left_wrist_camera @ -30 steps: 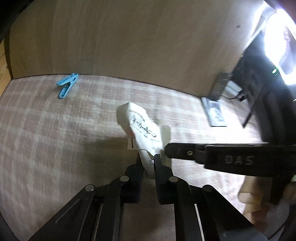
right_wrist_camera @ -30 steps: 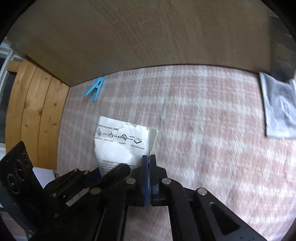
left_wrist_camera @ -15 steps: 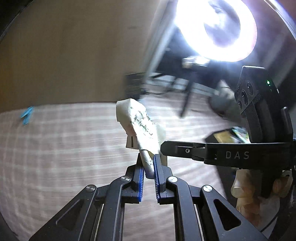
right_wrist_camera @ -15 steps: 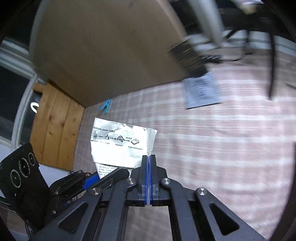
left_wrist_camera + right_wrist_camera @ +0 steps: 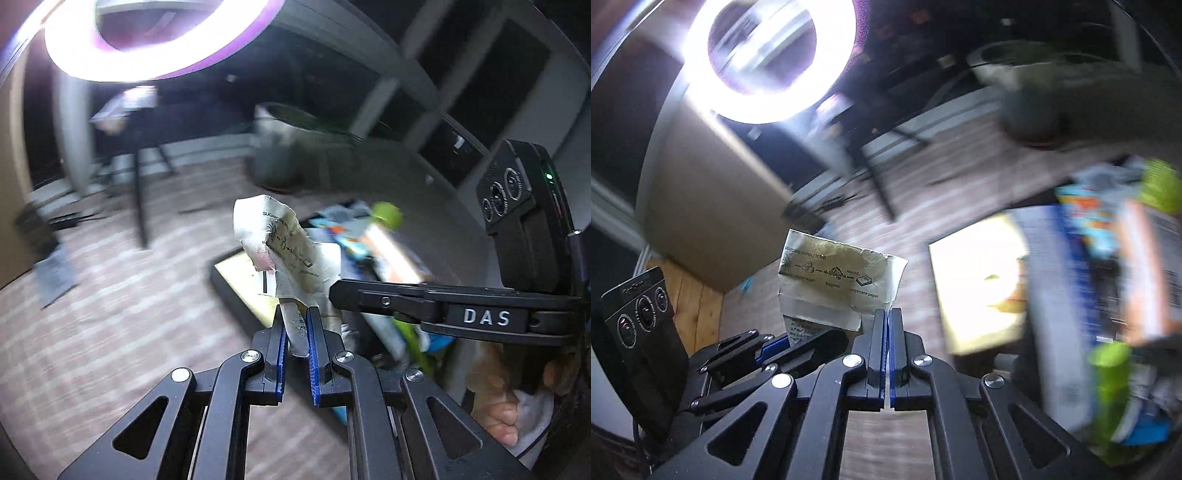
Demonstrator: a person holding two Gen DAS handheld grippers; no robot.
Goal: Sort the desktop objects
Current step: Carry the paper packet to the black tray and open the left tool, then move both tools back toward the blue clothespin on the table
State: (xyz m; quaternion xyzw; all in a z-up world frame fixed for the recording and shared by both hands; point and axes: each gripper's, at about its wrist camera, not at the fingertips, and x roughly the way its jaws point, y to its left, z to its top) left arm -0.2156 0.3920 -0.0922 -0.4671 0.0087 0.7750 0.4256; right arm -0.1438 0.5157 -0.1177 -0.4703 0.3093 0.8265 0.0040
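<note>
Both your grippers have swung from the clip toward the tray (image 5: 236,284); left gripper (image 5: 294,325) and right gripper (image 5: 887,325) each pinch the wrapper (image 5: 284,251), held above the tablecloth (image 5: 110,314).

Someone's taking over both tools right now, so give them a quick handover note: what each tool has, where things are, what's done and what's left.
Left tool: shut on the lower end of the torn paper wrapper.
Right tool: shut on the wrapper's right edge.
The wrapper hangs in the air between both tools, above the checked tablecloth.
The black tray, already holding blurred packets and something green, lies just ahead to the right.
Done: wrapper picked up. Left: drop it, probably in the tray, then release both tools.
</note>
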